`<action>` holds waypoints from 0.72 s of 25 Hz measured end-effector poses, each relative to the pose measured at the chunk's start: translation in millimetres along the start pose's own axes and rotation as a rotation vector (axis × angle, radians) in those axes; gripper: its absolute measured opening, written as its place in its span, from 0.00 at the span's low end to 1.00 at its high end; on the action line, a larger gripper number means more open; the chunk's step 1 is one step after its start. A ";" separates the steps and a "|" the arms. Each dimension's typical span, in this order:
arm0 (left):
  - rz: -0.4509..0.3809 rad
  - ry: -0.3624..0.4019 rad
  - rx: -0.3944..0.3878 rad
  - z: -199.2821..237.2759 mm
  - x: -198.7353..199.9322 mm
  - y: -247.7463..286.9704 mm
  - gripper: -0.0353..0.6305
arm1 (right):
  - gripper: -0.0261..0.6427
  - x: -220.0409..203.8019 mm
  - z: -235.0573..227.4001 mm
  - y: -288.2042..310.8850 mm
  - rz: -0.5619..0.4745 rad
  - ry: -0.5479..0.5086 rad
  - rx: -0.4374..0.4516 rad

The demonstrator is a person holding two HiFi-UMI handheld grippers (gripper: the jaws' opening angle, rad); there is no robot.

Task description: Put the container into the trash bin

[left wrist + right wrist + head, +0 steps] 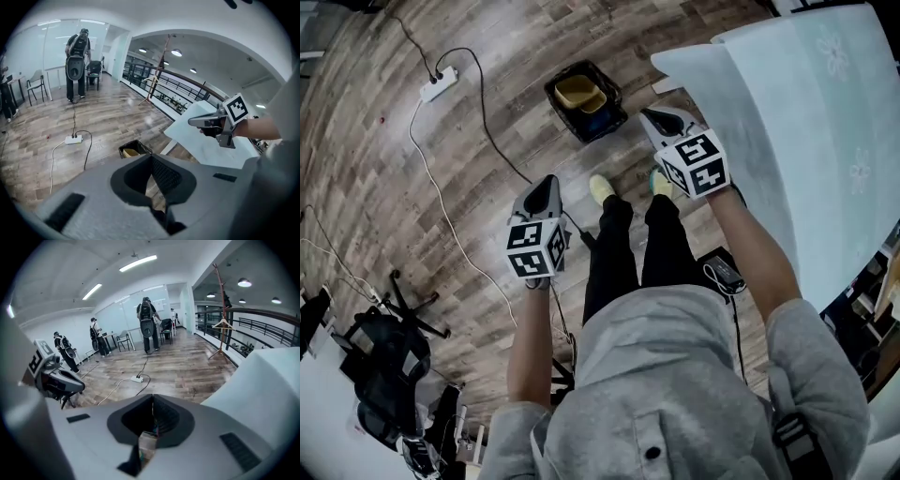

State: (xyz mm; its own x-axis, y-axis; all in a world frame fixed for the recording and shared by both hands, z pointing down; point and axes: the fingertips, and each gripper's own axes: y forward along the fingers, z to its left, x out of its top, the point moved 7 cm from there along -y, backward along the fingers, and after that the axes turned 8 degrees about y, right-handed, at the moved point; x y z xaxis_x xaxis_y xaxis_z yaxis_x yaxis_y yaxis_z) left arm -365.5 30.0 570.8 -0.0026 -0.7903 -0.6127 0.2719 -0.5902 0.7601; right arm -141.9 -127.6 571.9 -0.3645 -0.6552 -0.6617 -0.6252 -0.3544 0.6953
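A black trash bin (609, 120) stands on the wood floor ahead of the person's feet, and a yellowish container (578, 91) lies inside it. The left gripper view shows the bin (140, 146) just above the jaws, with the container (130, 152) in it. My left gripper (548, 180) hovers near and left of the bin, its jaws shut with nothing between them. My right gripper (649, 113) is held right of the bin beside the white table, jaws together and holding nothing. Each gripper appears in the other's view: the right gripper (193, 122) and the left gripper (80, 386).
A white table (806, 141) fills the right side. A power strip (438, 89) and its cables (441, 206) run across the floor at the left. An office chair (384, 347) stands near left. People (147, 326) stand at the room's far end, and a coat stand (220, 310) is by the railing.
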 end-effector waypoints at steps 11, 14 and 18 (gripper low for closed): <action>-0.104 0.142 -0.158 -85.2 79.7 -16.3 0.08 | 0.08 16.4 -27.7 -187.5 -0.236 0.058 -0.266; -0.158 0.242 -0.234 -129.0 111.7 -13.2 0.08 | 0.08 -6.6 -42.8 -249.5 -0.306 0.108 -0.389; -0.204 0.358 -0.336 -196.1 147.4 -6.5 0.08 | 0.08 -32.8 -65.7 -329.4 -0.383 0.169 -0.549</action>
State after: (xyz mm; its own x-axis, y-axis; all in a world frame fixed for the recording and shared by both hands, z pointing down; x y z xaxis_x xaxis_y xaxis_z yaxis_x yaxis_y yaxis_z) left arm -178.9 -50.4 433.1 0.2250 -0.5243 -0.8213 0.5939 -0.5944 0.5421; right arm 121.4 -33.2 382.9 -0.0476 -0.4959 -0.8671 -0.2326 -0.8387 0.4924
